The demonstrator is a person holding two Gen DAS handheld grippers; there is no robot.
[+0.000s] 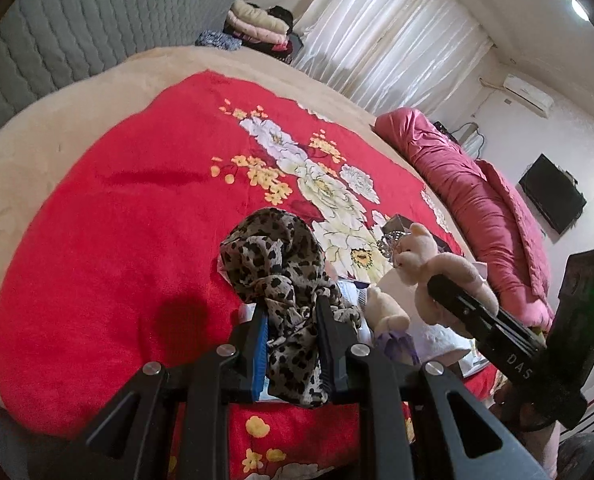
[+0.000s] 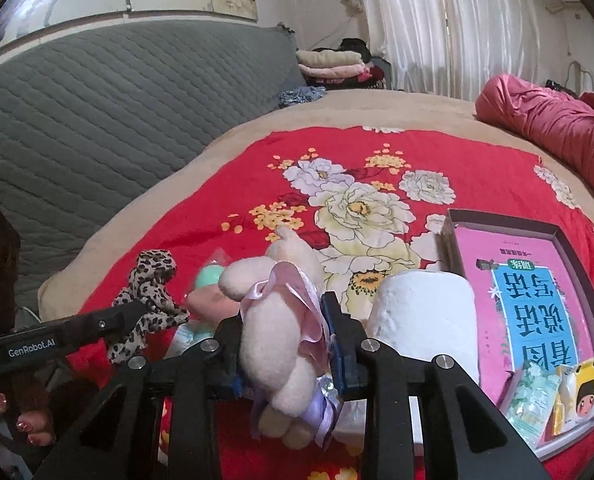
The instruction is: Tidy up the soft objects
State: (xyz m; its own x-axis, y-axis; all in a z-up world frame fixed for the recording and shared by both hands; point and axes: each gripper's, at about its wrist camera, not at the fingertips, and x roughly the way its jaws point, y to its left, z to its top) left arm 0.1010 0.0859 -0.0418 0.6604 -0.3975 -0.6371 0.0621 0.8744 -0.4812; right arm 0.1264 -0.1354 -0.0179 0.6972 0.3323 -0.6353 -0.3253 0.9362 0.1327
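My left gripper (image 1: 291,312) is shut on a leopard-print scarf (image 1: 275,256), bunched between its fingers and held above the red floral blanket (image 1: 97,240); the scarf also shows in the right wrist view (image 2: 149,292). My right gripper (image 2: 285,320) is shut on a cream teddy bear in a pink dress (image 2: 281,320), held above the blanket (image 2: 201,216). The bear also shows in the left wrist view (image 1: 429,264), gripped by the right gripper (image 1: 449,292). The left gripper shows at the left of the right wrist view (image 2: 125,316).
A white paper roll (image 2: 425,316) stands beside an open box (image 2: 453,232) holding a pink book (image 2: 537,300) and snack packets (image 2: 557,392). A pink-and-mint soft item (image 2: 209,292) lies by the scarf. A rolled crimson duvet (image 1: 477,200), grey quilted headboard (image 2: 97,120) and folded clothes (image 2: 333,64) border the bed.
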